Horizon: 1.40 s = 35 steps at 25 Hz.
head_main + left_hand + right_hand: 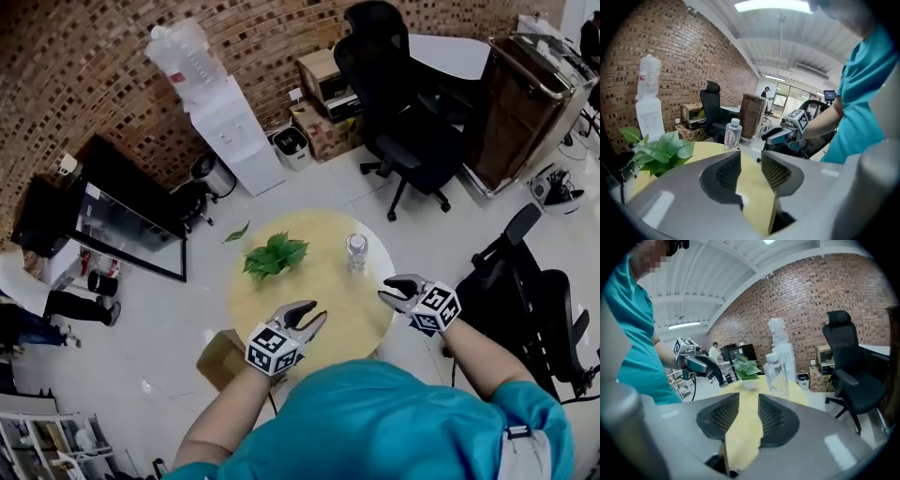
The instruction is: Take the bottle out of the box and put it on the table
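Holds the left gripper (319, 311) over the near edge of the round table (330, 279), jaws apart with nothing clamped, only yellow tabletop showing between them. Holds the right gripper (385, 289) at the table's near right edge, jaws likewise apart and empty. Leaves the bottle (356, 251) standing upright and capped on the table's right part, touched by neither gripper, with potted plant (275, 255) mid-table and cardboard box (220, 359) on the floor by the table's near left side.

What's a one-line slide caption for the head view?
Bottle upright on the round table beside a plant; left gripper and right gripper hover open and empty at its near edge.
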### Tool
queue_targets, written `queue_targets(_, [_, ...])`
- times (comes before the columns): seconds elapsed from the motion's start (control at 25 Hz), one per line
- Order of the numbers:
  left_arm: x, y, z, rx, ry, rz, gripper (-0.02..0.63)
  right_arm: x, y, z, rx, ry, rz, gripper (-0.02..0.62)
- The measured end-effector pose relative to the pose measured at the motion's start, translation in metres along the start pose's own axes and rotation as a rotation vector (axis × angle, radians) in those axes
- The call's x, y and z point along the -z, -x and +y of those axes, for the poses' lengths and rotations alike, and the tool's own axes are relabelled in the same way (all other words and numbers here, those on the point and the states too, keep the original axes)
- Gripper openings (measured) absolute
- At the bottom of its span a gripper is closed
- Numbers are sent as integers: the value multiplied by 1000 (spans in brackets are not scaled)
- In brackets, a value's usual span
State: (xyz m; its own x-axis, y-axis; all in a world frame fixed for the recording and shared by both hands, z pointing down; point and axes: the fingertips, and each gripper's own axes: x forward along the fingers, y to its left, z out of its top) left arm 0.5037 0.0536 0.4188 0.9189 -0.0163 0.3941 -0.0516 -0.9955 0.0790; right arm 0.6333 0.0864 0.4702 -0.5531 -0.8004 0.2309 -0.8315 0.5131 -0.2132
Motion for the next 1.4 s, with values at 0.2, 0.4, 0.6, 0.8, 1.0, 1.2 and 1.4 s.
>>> queue_targets(0.2, [-15, 90, -22, -2, 42, -131, 4, -47, -10, 54, -44, 24, 1, 96])
queue_targets(0.4, [-86, 217, -51, -15, 67, -206, 2, -151, -3, 154, -37, -9, -9, 12])
queue_targets(0.6, [-152, 364, -75, 6, 86, -269, 0, -254, -18, 278, -13, -51, -34, 2])
queue_targets(0.8, [-177, 437, -99, 41, 95, -301, 0, -303, -21, 351, 15, -76, -70, 2])
queue_targets(1.0, [-184, 442, -139, 59, 109, -323, 0, -310, 6, 399, -17, 21, -54, 2])
queue_targets(1.2, [-211, 447, -196, 39, 75, -321, 0, -322, 58, 431, -52, 49, -79, 2])
queue_targets(1.4, [-233, 436, -248, -49, 95, -336, 0, -331, 117, 447, -122, 117, -82, 2])
